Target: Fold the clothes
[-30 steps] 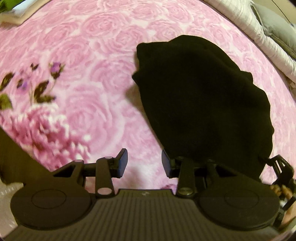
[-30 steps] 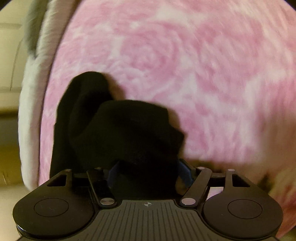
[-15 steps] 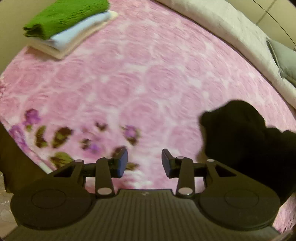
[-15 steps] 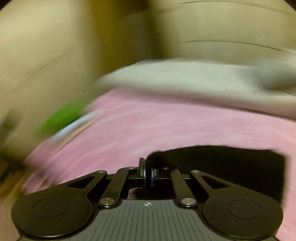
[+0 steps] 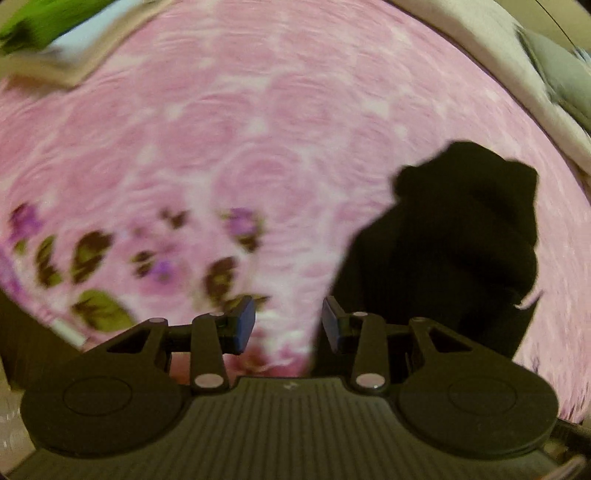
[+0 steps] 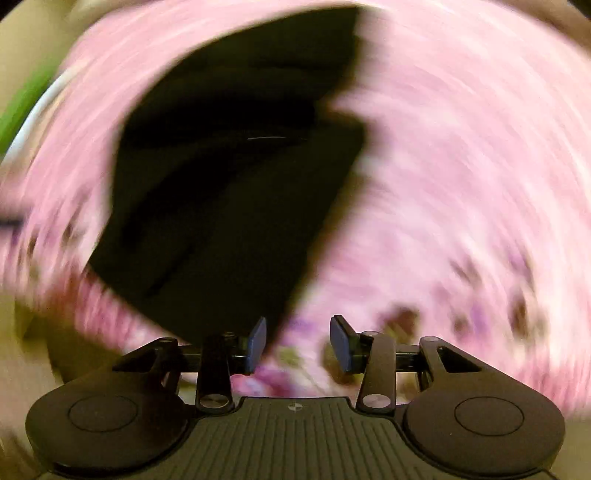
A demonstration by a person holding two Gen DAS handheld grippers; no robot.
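Note:
A black garment point(image 5: 454, 243) lies bunched on the pink rose-patterned blanket point(image 5: 258, 140), to the right of my left gripper point(image 5: 288, 323). The left gripper is open and empty above the blanket. In the right wrist view the same black garment point(image 6: 236, 184) spreads ahead and to the left of my right gripper point(image 6: 298, 343). The right gripper is open and empty, and the cloth's near edge hangs just past its left finger. The right view is heavily blurred by motion.
A stack of folded clothes with a green piece on top point(image 5: 48, 26) sits at the far left of the blanket. A white quilt point(image 5: 491, 48) and a grey pillow point(image 5: 554, 74) lie along the far right edge.
My right gripper was shut on the black garment half a second ago and has opened, letting it go. Both views have swung, and the garment is nearer the left gripper.

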